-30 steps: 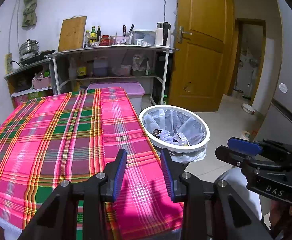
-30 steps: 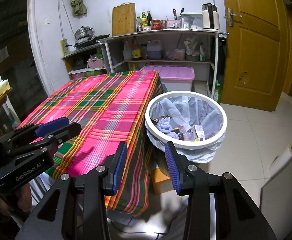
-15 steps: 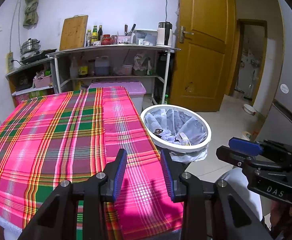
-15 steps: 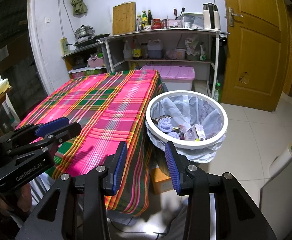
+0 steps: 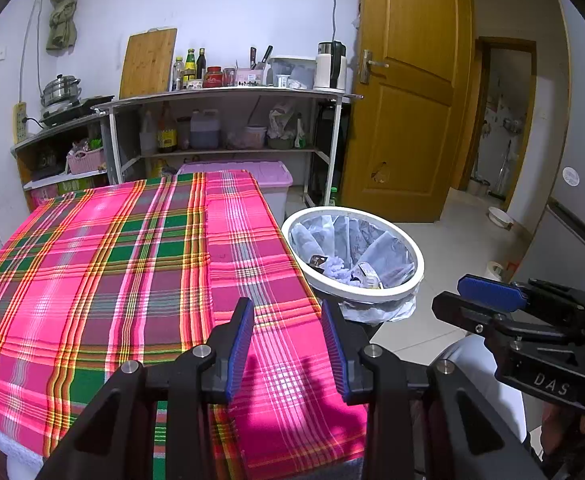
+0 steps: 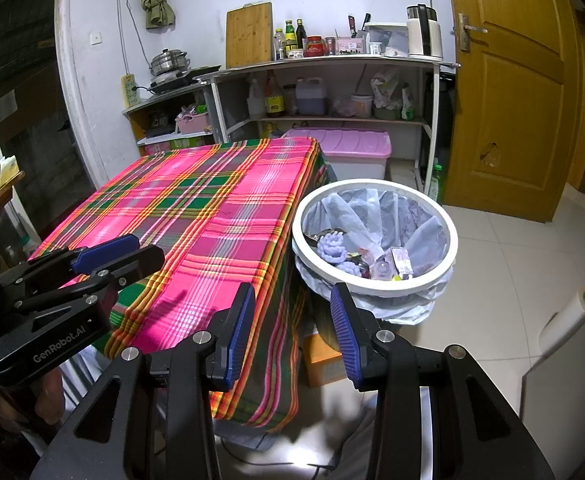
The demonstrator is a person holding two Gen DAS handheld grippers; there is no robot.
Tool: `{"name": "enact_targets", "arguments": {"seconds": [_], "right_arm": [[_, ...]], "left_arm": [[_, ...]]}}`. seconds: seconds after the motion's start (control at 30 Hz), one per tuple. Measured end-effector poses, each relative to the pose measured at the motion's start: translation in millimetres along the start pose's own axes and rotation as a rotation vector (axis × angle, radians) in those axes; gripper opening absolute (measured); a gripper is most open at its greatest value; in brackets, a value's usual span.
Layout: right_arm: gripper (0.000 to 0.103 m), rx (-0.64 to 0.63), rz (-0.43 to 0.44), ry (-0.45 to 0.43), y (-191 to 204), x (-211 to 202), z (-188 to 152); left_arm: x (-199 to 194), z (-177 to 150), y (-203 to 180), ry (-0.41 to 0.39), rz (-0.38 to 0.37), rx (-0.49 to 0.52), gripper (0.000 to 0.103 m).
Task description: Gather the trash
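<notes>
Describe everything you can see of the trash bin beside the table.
The trash bin is round with a thick white rim that looks like plastic, lined with a thin translucent bag that bunches out below the rim. It stands upright on the tiled floor, against the hanging tablecloth at the table's corner. Inside lie purple crumpled pieces, small wrappers and a packet. Neither gripper touches it.

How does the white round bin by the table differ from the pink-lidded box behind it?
The trash bin is round, open-topped and lined with a plastic bag, with trash visible inside; the storage box is rectangular and closed under a pink lid, so its contents are hidden. The bin stands beside the table's near end, the box past its far end. Both sit on the floor.
</notes>
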State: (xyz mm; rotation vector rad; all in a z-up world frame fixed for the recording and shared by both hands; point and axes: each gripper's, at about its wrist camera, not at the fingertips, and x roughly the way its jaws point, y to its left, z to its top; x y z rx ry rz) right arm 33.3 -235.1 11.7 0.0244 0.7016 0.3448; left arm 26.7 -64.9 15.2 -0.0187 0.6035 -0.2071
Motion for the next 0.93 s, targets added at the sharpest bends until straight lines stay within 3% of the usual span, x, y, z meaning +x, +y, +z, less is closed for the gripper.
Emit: {"name": "enact_targets", "arguments": {"seconds": [0.93], "right_arm": [[0.041,-0.001,0.0,0.002,-0.3,0.3,0.3]], "left_arm": [[4.9,-2.0,-3.1,0.006,0.007,-0.001,0.035]]}}
